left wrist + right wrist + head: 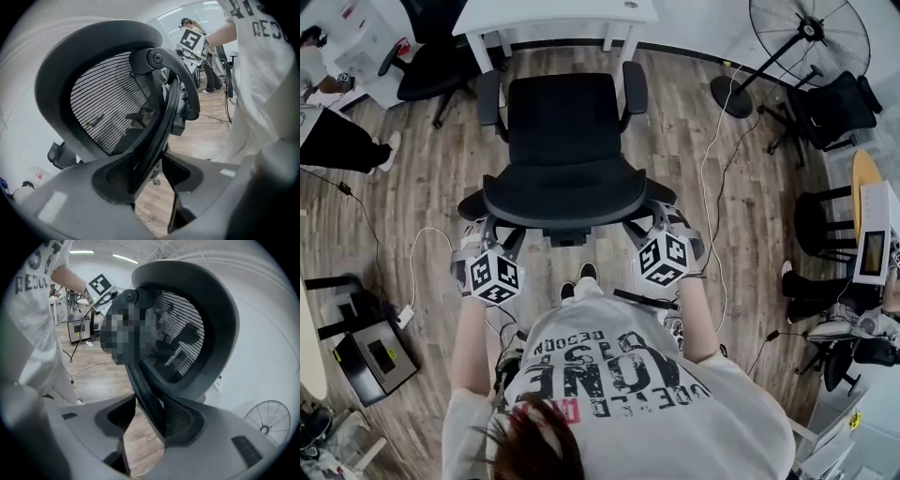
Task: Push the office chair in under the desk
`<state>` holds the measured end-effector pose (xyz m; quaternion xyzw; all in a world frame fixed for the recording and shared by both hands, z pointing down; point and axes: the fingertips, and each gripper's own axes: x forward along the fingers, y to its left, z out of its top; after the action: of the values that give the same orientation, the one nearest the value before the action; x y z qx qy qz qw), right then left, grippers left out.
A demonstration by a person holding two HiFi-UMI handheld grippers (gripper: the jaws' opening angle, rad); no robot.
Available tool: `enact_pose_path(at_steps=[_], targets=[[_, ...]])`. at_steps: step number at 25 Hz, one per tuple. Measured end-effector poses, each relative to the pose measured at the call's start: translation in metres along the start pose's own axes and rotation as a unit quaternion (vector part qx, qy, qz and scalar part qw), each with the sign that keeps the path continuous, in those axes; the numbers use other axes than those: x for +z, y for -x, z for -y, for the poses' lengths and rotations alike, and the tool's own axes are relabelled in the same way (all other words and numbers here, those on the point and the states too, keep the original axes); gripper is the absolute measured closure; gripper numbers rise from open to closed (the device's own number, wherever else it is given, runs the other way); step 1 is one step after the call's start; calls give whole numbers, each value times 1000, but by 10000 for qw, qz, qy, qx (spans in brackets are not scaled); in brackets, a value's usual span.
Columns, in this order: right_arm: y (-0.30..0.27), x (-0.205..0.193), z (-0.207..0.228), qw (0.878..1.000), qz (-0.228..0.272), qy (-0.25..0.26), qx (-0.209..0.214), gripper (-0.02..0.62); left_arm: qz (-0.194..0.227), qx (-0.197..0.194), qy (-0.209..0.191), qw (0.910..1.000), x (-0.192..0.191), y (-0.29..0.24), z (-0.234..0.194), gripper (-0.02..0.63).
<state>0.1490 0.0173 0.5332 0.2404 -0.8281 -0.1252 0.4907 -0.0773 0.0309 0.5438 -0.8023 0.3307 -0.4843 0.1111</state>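
Note:
A black mesh office chair stands in the middle of the wooden floor, its seat facing the white desk at the top of the head view. I stand behind its backrest. My left gripper holds the backrest's left edge and my right gripper its right edge. In the left gripper view the backrest frame runs down between the jaws of the left gripper. The right gripper view has the frame pinched by the right gripper.
A standing fan is at the back right, with a black chair and a stool beside it. Another black chair sits left of the desk. Cables cross the floor; a black box lies at the left.

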Motion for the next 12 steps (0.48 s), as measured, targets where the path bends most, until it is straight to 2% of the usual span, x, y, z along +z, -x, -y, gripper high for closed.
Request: enact_pose_path(at_steps=[12], targets=[[-37,35,22,9996,0,100,-269,399,88,26,-91,9999,-28,-17,-51,403]])
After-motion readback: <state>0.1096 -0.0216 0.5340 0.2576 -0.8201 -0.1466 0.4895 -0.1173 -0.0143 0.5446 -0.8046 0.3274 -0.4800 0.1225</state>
